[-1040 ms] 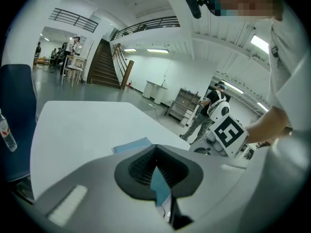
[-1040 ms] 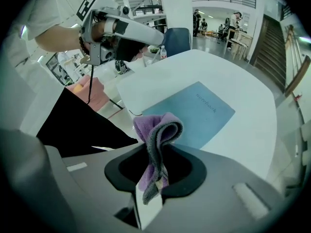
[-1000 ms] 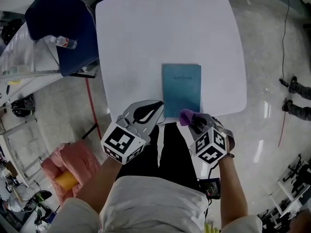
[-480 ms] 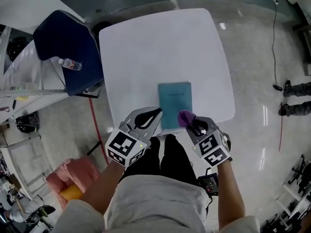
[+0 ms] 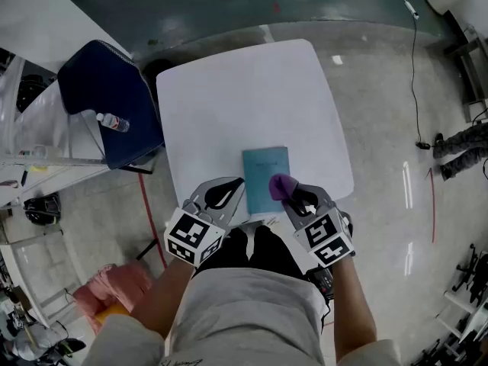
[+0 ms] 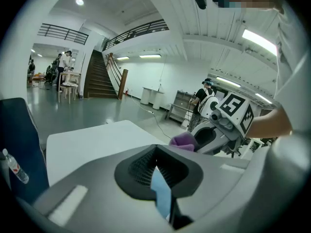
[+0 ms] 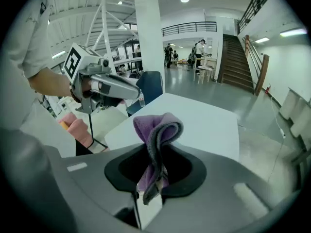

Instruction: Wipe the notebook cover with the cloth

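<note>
A teal notebook (image 5: 264,170) lies closed near the front edge of the white table (image 5: 229,97). My right gripper (image 5: 287,192) is shut on a folded purple cloth (image 5: 279,184), which sits over the notebook's near right part; I cannot tell whether it touches. In the right gripper view the cloth (image 7: 156,130) sticks up from between the jaws of the right gripper (image 7: 154,154). My left gripper (image 5: 238,182) hovers at the notebook's near left edge, shut and holding nothing. In the left gripper view a sliver of the notebook (image 6: 161,193) shows through the left gripper (image 6: 156,150).
A dark blue chair (image 5: 107,90) with a water bottle (image 5: 112,121) on it stands left of the table. A pink object (image 5: 114,284) lies on the floor at lower left. A person's legs (image 5: 457,143) and a cable (image 5: 415,75) are at the right.
The head view has pulled back, so the table looks smaller. Both grippers stay at the table's near edge; the cloth now sits further over the notebook's near right part.
</note>
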Demonstrator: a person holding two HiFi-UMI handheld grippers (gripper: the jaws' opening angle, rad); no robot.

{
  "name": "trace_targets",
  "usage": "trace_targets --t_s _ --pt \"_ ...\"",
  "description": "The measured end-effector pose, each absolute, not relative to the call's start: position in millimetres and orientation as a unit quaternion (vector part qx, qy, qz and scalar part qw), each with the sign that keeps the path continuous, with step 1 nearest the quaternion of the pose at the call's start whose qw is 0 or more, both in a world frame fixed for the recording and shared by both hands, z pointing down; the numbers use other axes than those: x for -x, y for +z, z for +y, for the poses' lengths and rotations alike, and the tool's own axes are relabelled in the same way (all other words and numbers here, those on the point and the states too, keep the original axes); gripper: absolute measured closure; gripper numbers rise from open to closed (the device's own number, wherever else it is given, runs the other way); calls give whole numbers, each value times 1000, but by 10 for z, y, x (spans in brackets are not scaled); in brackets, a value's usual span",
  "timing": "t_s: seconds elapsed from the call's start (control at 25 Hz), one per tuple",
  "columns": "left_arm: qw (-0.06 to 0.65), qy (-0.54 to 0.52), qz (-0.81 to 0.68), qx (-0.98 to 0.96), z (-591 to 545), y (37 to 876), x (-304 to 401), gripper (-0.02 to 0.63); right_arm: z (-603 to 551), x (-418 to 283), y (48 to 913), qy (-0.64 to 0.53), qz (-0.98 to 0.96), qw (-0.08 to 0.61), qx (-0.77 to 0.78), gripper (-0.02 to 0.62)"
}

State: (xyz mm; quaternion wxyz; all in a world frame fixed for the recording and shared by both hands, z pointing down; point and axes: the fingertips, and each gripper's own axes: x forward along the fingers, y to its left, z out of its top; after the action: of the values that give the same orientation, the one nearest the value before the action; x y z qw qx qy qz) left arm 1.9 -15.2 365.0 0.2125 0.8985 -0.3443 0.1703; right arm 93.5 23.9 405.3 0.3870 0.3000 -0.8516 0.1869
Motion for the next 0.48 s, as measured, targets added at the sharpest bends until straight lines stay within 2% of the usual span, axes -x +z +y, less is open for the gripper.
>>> trace_targets --t_s 0.16,0.48 --pt "200 169 -343 -902 -165 3493 -18 606 192 -887 3793 222 -861 329 -317 489" --pt "189 149 -352 -905 -207 3180 3 607 107 -949 3450 227 -867 269 -352 489"
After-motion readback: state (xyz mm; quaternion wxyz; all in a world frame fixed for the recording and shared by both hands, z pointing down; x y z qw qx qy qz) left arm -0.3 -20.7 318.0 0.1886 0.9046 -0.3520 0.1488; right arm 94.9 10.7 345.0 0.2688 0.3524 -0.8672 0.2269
